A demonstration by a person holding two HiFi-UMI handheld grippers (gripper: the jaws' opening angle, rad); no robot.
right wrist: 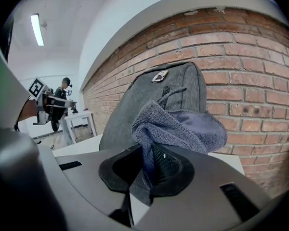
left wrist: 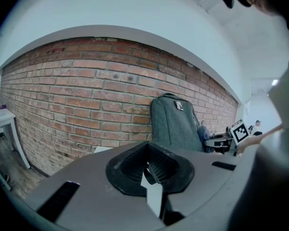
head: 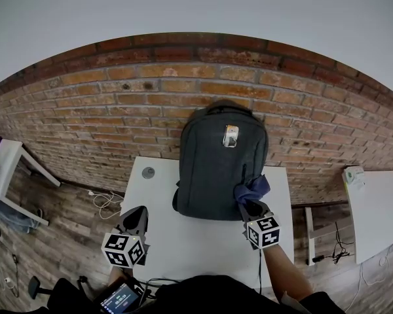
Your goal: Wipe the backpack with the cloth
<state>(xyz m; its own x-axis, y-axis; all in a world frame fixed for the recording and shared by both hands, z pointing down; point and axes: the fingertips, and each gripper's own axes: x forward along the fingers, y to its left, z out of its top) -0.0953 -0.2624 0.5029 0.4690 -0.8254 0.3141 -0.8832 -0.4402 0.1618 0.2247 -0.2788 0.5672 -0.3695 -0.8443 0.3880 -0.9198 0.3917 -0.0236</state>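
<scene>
Firmly clenched on the blue cloth [head: 252,190], the right gripper [head: 249,208] sits at the 5 o'clock corner of the upright backpack [head: 216,162], whose long axis runs 12 to 6 on the white table [head: 183,241], far nearer than the left gripper [head: 136,216], jaws together and empty, at 7 o'clock.

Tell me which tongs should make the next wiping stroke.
Right. The right tongs are shut on the cloth, close by the backpack at its lower right edge. The left tongs are shut on nothing, over the table and off to the backpack's side.
</scene>
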